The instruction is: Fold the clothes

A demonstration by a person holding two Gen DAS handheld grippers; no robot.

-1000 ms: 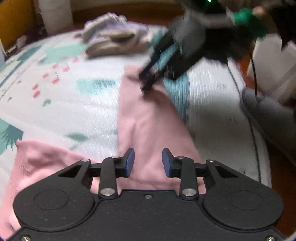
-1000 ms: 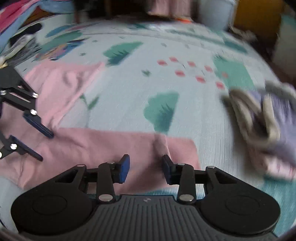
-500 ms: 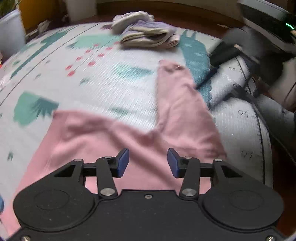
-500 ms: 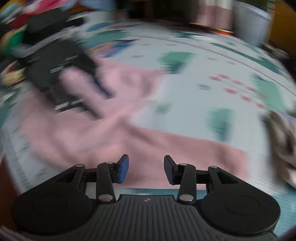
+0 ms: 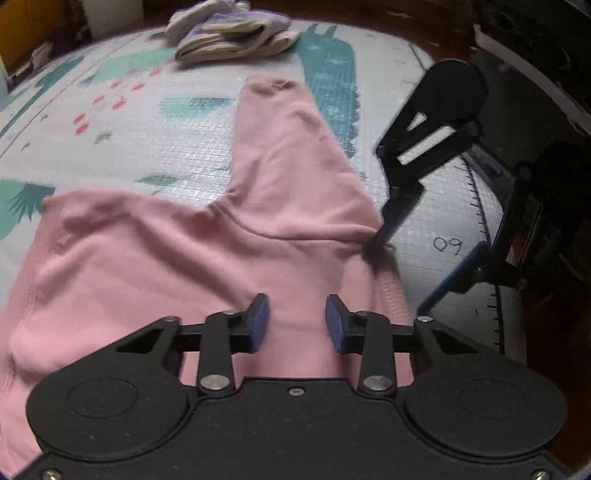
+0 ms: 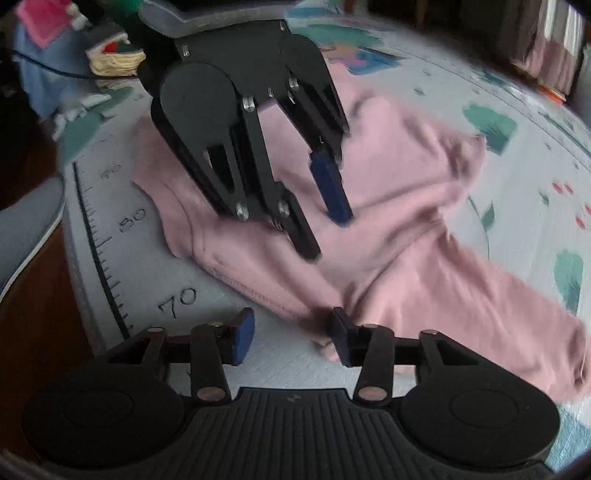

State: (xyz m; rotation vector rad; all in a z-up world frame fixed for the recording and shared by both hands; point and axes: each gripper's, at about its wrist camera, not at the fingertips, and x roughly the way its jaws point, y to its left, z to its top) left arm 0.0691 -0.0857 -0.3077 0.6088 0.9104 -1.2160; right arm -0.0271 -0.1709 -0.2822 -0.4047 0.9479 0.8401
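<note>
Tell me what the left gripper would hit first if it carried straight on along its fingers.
Most likely the pink garment, spread right ahead of the open left gripper; depth is unclear, so the contact point is uncertain.

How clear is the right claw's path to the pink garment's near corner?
Probably clear, yes: the right claw is open with the pink garment corner at one finger. The left claw hovers farther back, not between.

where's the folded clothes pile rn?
Left wrist view, top centre: the folded clothes pile sits at the far end of the play mat, just beyond the pink sweatshirt sleeve's cuff.
</note>
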